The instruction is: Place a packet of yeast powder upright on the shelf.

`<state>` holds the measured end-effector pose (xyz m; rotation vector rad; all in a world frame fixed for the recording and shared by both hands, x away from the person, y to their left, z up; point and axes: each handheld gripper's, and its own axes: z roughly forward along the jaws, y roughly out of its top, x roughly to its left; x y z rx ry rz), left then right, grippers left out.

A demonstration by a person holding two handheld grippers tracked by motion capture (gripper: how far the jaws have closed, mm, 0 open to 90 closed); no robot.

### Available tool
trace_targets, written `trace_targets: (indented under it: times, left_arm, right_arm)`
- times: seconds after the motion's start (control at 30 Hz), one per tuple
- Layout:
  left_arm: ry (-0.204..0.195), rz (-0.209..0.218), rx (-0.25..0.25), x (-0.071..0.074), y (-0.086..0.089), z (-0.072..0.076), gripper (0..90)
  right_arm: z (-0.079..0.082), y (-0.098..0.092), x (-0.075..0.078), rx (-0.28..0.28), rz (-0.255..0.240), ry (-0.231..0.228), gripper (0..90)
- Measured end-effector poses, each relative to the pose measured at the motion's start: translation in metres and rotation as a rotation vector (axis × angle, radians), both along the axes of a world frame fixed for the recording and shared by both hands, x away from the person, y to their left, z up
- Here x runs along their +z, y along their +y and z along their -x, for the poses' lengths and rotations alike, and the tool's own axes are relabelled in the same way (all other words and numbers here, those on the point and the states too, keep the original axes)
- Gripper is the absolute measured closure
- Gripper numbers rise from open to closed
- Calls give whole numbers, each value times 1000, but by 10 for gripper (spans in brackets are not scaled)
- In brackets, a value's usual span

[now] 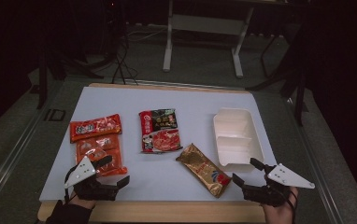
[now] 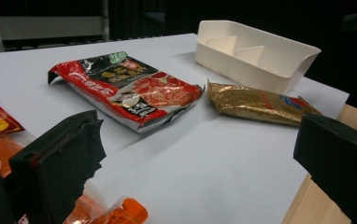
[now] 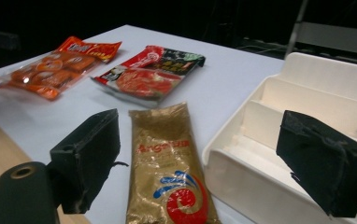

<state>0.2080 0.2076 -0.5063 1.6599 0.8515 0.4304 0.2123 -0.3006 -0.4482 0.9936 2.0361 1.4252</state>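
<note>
Here, your right gripper and left gripper hover open-fingered, empty, flanking the gold foil packet for pickup.

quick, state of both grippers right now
left gripper: open, holding nothing, jaws over the orange snack packet.
right gripper: open, holding nothing, beside the gold foil packet.

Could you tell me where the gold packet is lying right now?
In the high view, the gold packet lies near the table's front edge, right of centre, between the white tray and the red-and-black packet.
</note>
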Motion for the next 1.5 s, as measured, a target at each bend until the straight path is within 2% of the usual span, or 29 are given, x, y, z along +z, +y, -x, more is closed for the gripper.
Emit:
trace_targets:
  times: [0.07, 0.17, 0.33, 0.43, 0.53, 0.63, 0.73, 0.77, 0.87, 1.03, 1.13, 1.3, 1.5]
  left_arm:
    - [1, 3, 4, 1, 0, 0, 13]
    - [-11, 12, 11, 2, -1, 0, 13]
    - [-4, 3, 11, 2, -4, -2, 13]
    - [3, 6, 13, 1, -3, -3, 13]
    - [7, 10, 12, 0, -3, -3, 13]
    - [4, 10, 5, 0, -2, -3, 13]
    - [3, 15, -8, 0, -2, -2, 13]
    - [4, 9, -11, 0, -3, -2, 13]
    - [-5, 18, -18, 0, -2, 0, 13]
    - [-7, 15, -17, 0, -3, 1, 13]
    - [-9, 12, -19, 1, -4, 2, 13]
    - [-1, 10, -23, 0, -5, 1, 13]
    - [-4, 2, -22, 0, -5, 1, 13]
  right_arm:
    - [0, -1, 1, 3, -14, -3, 134]
    - [-1, -2, -1, 20, 17, 2, 129]
    - [-4, -4, -4, 41, 5, 18, 128]
    - [-5, -2, -6, 59, 25, 42, 114]
    - [-3, 4, -6, 78, 71, 31, 114]
    - [-1, 12, -4, 101, 94, 54, 111]
    - [3, 20, 2, 120, 125, 25, 110]
    - [3, 23, 5, 128, 125, 4, 110]
    - [4, 28, 14, 143, 92, -14, 110]
    - [0, 36, 27, 127, 90, 2, 112]
    - [-2, 39, 32, 125, 92, -21, 113]
    - [-17, 50, 44, 130, 94, -44, 127]
    - [-31, 65, 42, 136, 122, -44, 133]
